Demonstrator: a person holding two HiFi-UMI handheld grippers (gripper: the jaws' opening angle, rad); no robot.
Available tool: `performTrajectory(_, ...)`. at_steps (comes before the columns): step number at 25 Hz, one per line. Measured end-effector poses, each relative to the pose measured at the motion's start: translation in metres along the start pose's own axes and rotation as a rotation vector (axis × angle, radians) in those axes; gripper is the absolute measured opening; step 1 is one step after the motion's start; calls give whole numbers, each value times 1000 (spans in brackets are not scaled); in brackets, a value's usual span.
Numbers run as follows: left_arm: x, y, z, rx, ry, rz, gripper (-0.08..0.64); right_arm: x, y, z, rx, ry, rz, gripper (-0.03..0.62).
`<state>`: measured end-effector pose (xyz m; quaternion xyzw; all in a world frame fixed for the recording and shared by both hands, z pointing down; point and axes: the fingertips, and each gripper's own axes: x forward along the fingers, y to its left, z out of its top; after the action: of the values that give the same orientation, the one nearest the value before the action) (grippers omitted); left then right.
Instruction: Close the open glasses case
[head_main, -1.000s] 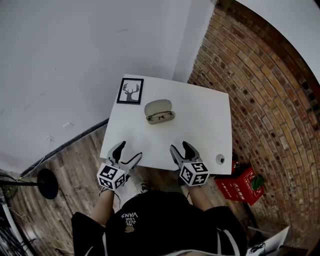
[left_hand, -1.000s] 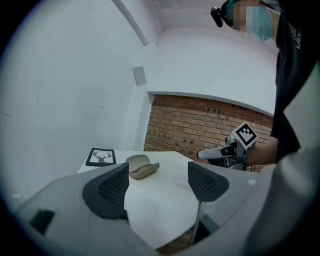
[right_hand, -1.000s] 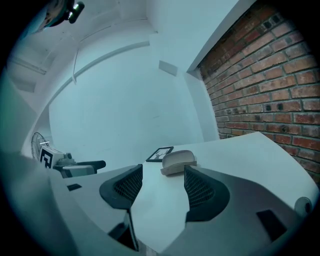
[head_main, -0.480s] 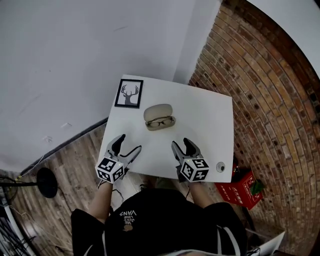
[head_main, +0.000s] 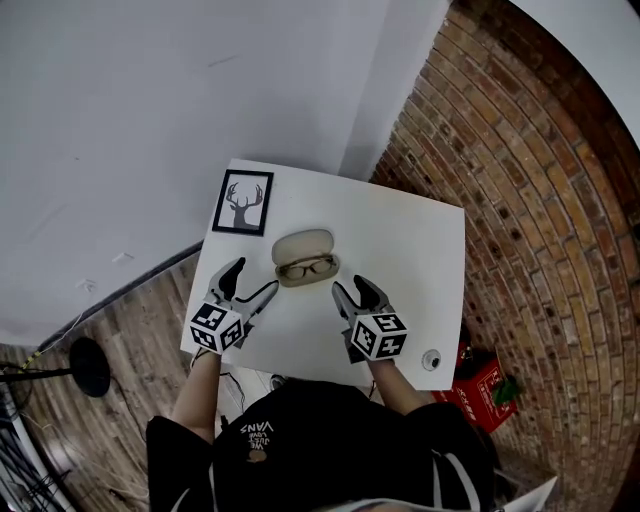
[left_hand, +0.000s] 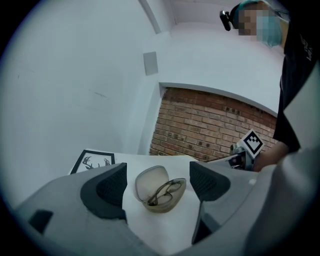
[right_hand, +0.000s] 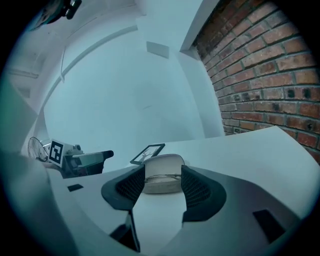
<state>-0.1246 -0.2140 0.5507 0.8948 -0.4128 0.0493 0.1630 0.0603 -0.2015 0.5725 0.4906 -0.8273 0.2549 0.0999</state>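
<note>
left claw (head_main: 253, 278): jaws wide apart, nothing gripped, nothing between the pads. right claw (head_main: 352, 288): jaws apart but narrower, and they have just been closing. It holds nothing. The case shows through its gap but sits beyond the tips, with no contact.

glasses case (head_main: 305, 258): open on the white counter (head_main: 400, 240), ahead of both claws. It lies ahead-right of the left claw and ahead-left of the right claw, near both sets of tips but clear of them. Its lid is tipped back on the side away from the claws. glasses (head_main: 306, 268) lie in the half nearer the claws.

framed deer picture (head_main: 241, 203): flat on the counter, beyond the left claw and past the case. small round thing (head_main: 431, 360): at the counter edge, right of and behind the right claw.
</note>
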Motion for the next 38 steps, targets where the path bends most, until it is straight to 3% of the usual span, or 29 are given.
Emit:
performTrajectory(18,85,32,-23,-21,183,-106,393,77,-12,-21,-44,91,101,244)
performTrajectory(21,94,29,-31,-28,220,-156,397,81,-11,-28,-33,108,109,250)
performTrajectory(28,104,19,-52,37,355,-303,458,83,-10,-34,-40,121,106,255)
performTrajectory(38,105,-10,-57,120,424,-445,462,78,-13,-53,-37,171,66,256)
